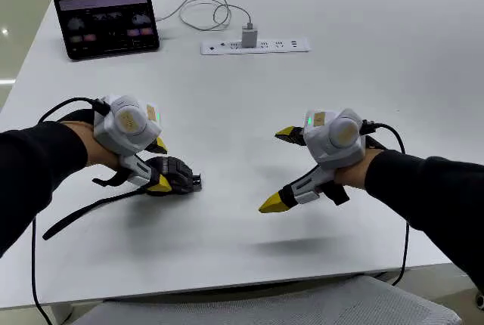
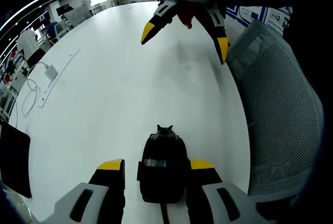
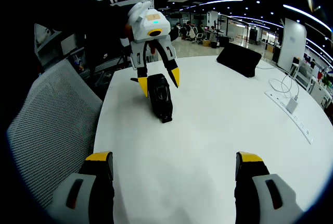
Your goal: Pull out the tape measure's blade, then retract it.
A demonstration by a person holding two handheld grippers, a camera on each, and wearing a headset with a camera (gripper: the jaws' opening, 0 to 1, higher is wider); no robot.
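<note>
Left gripper (image 1: 160, 166) sits lower left in the head view, resting on the white table (image 1: 227, 106). Its jaws are parted and straddle the black tape measure (image 1: 174, 174). In the left gripper view the tape measure (image 2: 163, 168) lies low in the centre between the yellow tips, with a sliver of table showing beside one jaw, so it's around the case and not squeezing it. The blade looks tucked in, with just the end hook (image 2: 165, 128) poking out at the front. A black strap (image 1: 79, 216) trails off toward the lower left of the head view.

Right gripper (image 1: 279, 168) is centre right, jaws spread wide and holding nothing, and it points toward the left one across bare tabletop.

Further out, upper left of the head view, there's a tablet (image 1: 106, 21) propped up. Next to it a power strip (image 1: 255, 45) has a white charger (image 1: 249, 36) and a looped cable (image 1: 204, 9). A mesh chair (image 2: 281, 109) is at the table edge (right side of the left gripper view).
</note>
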